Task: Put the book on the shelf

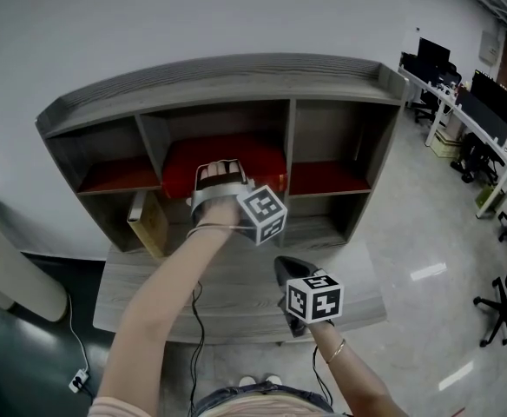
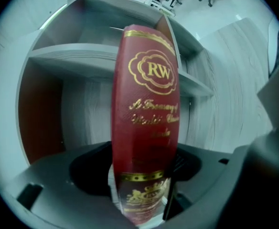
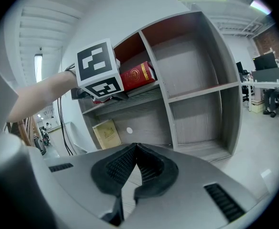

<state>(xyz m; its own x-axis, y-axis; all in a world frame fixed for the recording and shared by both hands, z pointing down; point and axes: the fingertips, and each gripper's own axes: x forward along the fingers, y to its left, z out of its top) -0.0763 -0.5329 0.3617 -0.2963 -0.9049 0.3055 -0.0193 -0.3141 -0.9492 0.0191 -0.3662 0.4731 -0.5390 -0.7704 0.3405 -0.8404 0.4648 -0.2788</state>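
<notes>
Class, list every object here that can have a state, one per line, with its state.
Red book: lying flat in the upper middle compartment, spine outward.
Left claw: open, the book between its jaws.
Right claw: shut, empty.
Tan book: standing on edge, tilted, in the lower left compartment.

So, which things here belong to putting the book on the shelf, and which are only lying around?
Belong to the job: red book, shelf, left gripper with the book between its jaws.

Only around: tan book leaning in the lower left compartment, right gripper, shut and empty, office chairs, desks.
</notes>
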